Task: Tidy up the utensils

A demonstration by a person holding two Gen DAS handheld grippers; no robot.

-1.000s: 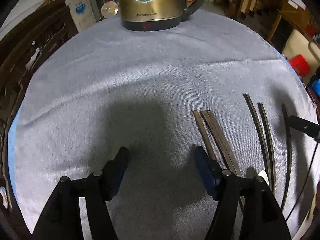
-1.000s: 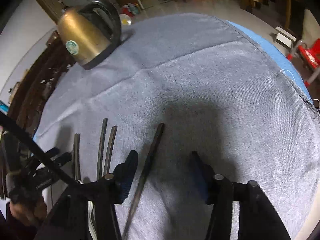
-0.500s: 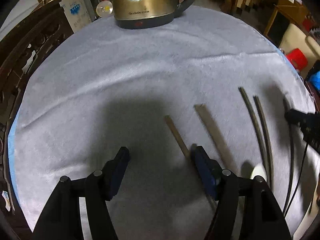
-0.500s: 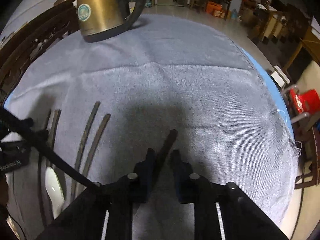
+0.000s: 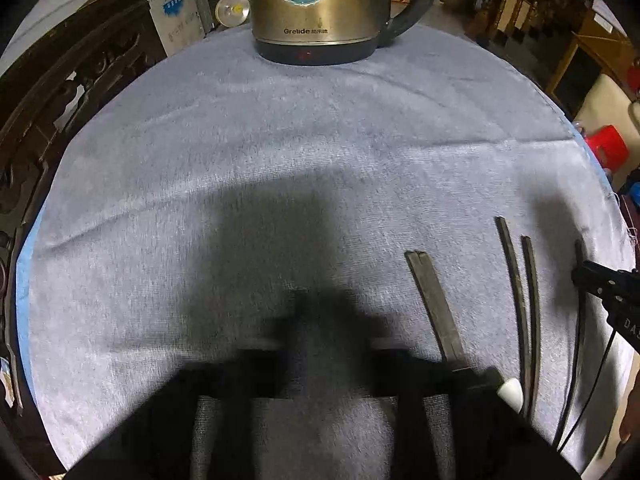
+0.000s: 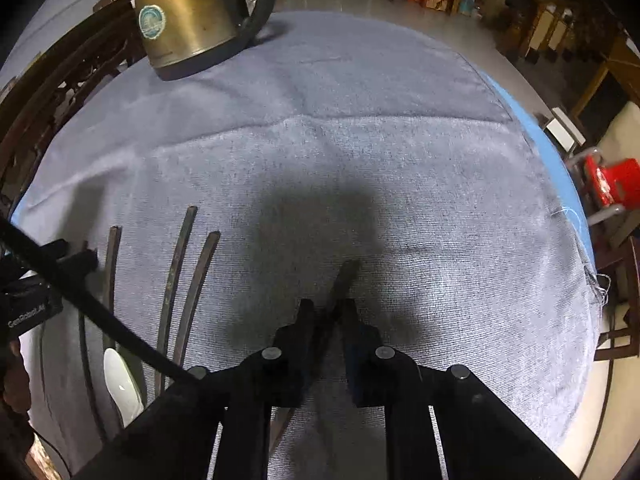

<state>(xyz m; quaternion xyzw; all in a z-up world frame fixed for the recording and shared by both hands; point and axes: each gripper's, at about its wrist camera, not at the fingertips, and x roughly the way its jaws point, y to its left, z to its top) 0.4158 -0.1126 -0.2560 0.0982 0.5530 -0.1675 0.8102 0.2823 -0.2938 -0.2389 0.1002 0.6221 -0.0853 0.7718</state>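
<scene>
Right wrist view: a round table draped in grey cloth (image 6: 400, 160) is seen, with a brass-coloured electric kettle (image 6: 188, 16) at its far edge. Nearer than the kettle, the right gripper (image 6: 326, 312) is clamped on one dark wooden chopstick (image 6: 346, 276); its jaws have just been closing. The left gripper (image 5: 308, 344) is blurred but closed; whether anything is held cannot be told.

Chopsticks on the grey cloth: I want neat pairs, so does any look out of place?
Yes. One chopstick lies alone, gripped by the right gripper, apart from the pair to its left. A white spoon lies among the sticks near the table's edge.
</scene>
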